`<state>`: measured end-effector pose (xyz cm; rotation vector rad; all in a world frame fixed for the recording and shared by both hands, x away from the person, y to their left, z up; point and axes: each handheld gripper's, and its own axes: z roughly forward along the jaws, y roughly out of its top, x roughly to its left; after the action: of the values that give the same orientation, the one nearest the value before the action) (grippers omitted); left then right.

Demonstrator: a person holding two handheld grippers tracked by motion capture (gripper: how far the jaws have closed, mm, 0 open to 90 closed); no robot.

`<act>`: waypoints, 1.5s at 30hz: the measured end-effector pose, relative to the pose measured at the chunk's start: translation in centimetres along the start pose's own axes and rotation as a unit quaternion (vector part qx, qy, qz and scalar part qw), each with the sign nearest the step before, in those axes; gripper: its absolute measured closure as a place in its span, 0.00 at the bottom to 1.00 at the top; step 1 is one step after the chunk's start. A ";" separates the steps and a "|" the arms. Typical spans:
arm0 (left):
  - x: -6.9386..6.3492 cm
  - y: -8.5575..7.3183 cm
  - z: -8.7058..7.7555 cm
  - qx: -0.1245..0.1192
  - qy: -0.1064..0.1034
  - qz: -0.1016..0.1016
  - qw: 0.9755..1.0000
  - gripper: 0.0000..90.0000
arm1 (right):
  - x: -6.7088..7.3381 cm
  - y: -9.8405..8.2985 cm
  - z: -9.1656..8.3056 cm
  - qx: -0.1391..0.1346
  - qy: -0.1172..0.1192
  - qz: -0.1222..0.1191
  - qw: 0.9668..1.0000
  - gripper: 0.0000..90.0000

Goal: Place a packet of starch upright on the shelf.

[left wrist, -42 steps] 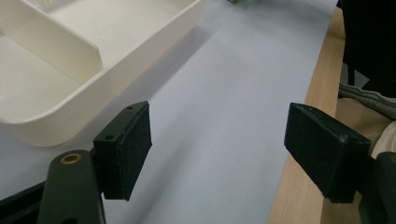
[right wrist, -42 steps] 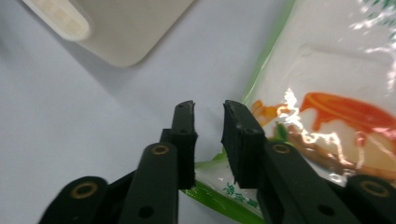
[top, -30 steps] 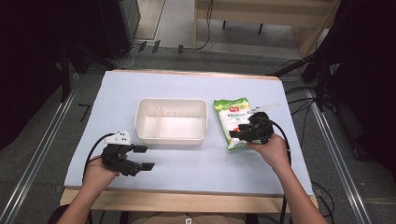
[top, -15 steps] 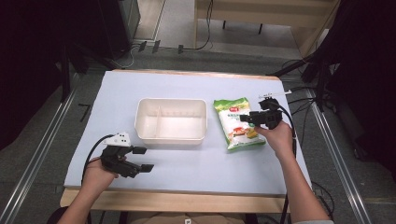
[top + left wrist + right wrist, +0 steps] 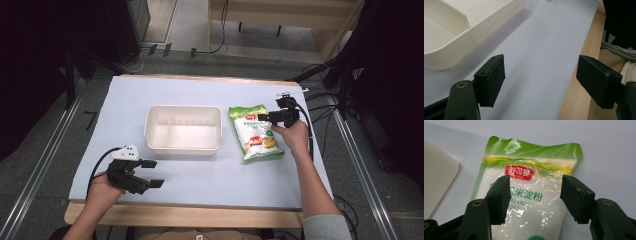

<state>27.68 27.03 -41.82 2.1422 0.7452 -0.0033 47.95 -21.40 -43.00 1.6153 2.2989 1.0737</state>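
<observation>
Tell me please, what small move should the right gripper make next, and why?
Probably lower the right gripper onto the starch bag and close the jaws on it. The jaws stand open over the bag's upper part with nothing pinched between them, the bag lies flat on the table beside the white bin, and the left gripper rests open, away from it.

Pale blue-topped table (image 5: 125,100), white divided tub (image 5: 183,129) at centre, green starch bag (image 5: 255,131) lying just beside it

I saw both tools were black: the left tool (image 5: 150,173) wore a pale plate and a black cable, the right tool (image 5: 263,118) a grey sleeve (image 5: 326,228) behind.
</observation>
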 end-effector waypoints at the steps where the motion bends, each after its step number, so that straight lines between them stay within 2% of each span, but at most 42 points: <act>1: 0.0 0.0 -0.1 -0.005 0.002 -0.003 1.000 0.26 | -0.3 0.0 0.6 0.002 0.002 0.000 1.000 0.47; 2: 0.0 0.0 -0.1 -0.010 0.001 -0.005 1.000 0.26 | -0.3 0.0 0.6 0.002 0.002 0.000 1.000 0.47; 3: 0.0 -0.1 -0.1 -0.012 0.003 -0.009 1.000 0.26 | -0.6 0.3 1.3 0.021 -0.013 0.003 1.000 0.45; 4: 0.0 -0.1 -0.1 -0.012 0.003 -0.009 1.000 0.26 | -0.6 0.3 1.3 0.021 -0.013 0.003 1.000 0.45; 5: 0.0 -0.1 -0.1 -0.010 0.005 -0.007 1.000 0.26 | -0.9 0.7 2.0 0.035 -0.022 -0.001 0.999 0.45; 12: 0.0 -0.3 -0.3 -0.006 0.012 -0.006 1.000 0.26 | -1.7 1.1 3.7 0.048 -0.034 0.009 0.998 0.45; 17: 0.0 -0.4 -0.6 -0.013 0.015 -0.006 1.000 0.26 | -2.2 1.0 4.4 0.046 -0.017 0.029 0.998 0.45; 29: -0.2 -0.3 -0.5 -0.014 0.013 -0.002 1.000 0.26 | -1.0 0.6 4.3 0.052 -0.019 0.041 0.998 0.53; 31: -0.2 -0.2 -0.4 -0.009 0.011 -0.001 1.000 0.26 | -0.7 0.5 4.3 0.047 -0.026 0.042 0.998 0.60; 32: -0.2 -0.2 -0.4 -0.009 0.011 -0.001 1.000 0.26 | -0.7 0.5 4.3 0.047 -0.026 0.042 0.998 0.60; 35: -0.1 -0.2 -0.2 -0.006 0.011 -0.002 1.000 0.26 | -0.6 0.4 4.4 0.042 -0.026 0.039 0.998 0.72; 36: -0.1 -0.2 -0.1 -0.007 0.011 -0.003 1.000 0.26 | -0.6 0.4 4.4 0.042 -0.026 0.039 0.998 0.72; 37: 0.0 -0.1 -0.1 -0.004 0.011 -0.001 1.000 0.26 | -0.4 0.4 4.5 0.046 -0.027 0.038 0.998 0.78; 38: 0.0 -0.1 -0.1 -0.004 0.011 -0.001 1.000 0.26 | -0.4 0.4 4.5 0.046 -0.027 0.038 0.998 0.78; 41: 0.2 -0.1 0.0 -0.003 0.007 -0.004 1.000 0.26 | 0.2 0.3 4.5 0.050 -0.027 0.025 0.998 0.88; 45: 0.2 0.0 0.2 0.002 0.005 -0.004 1.000 0.26 | 0.6 0.2 4.7 0.048 -0.017 0.032 0.998 0.92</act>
<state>27.92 27.02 -41.99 2.1446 0.7599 0.0024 50.16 -18.60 -46.14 1.7397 2.3235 0.9547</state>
